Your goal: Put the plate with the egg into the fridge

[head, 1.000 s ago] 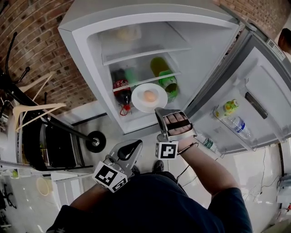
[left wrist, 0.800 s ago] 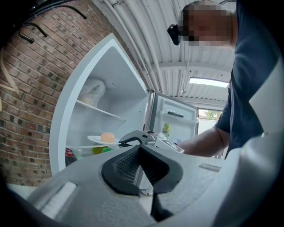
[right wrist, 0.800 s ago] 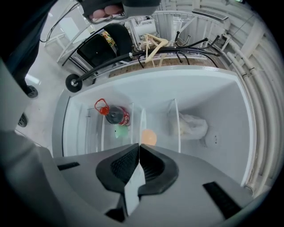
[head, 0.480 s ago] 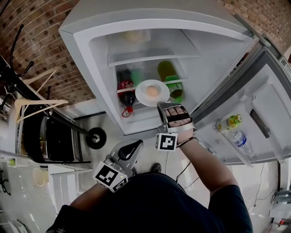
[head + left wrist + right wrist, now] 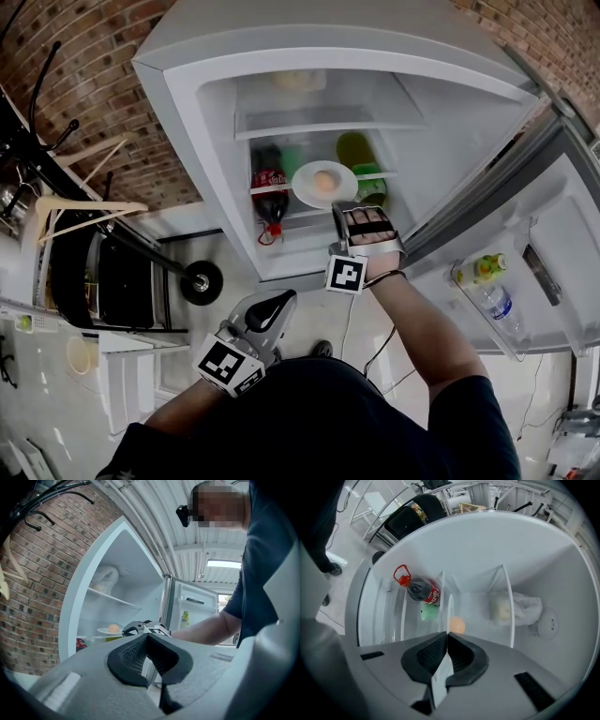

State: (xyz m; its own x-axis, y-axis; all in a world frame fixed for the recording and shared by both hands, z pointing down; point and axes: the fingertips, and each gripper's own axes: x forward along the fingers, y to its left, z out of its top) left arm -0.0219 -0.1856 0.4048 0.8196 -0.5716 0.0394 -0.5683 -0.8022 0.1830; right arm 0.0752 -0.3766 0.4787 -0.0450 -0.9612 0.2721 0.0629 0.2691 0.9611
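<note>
The white plate (image 5: 309,178) with a brown egg (image 5: 324,180) hangs level inside the open fridge (image 5: 187,112), in front of the middle shelf. My right gripper (image 5: 340,205) is shut on the plate's near rim. In the right gripper view the plate (image 5: 450,609) shows edge-on, running out from between the shut jaws of my right gripper (image 5: 446,635), with the egg (image 5: 457,625) beyond. My left gripper (image 5: 273,307) is held low near the person's body, shut and empty, outside the fridge. The left gripper (image 5: 147,638) looks toward the plate (image 5: 104,631).
A dark bottle with a red label (image 5: 271,183) and green bottles (image 5: 354,150) stand on the shelf behind the plate. A bagged item (image 5: 513,607) lies on the upper shelf. The open door (image 5: 562,234) at right holds bottles (image 5: 487,281). Wooden hangers (image 5: 80,211) and a black rack are left.
My right gripper has carried the plate and egg farther up and into the fridge, from the lower front edge to the middle shelf level. The left gripper has stayed where it was.
</note>
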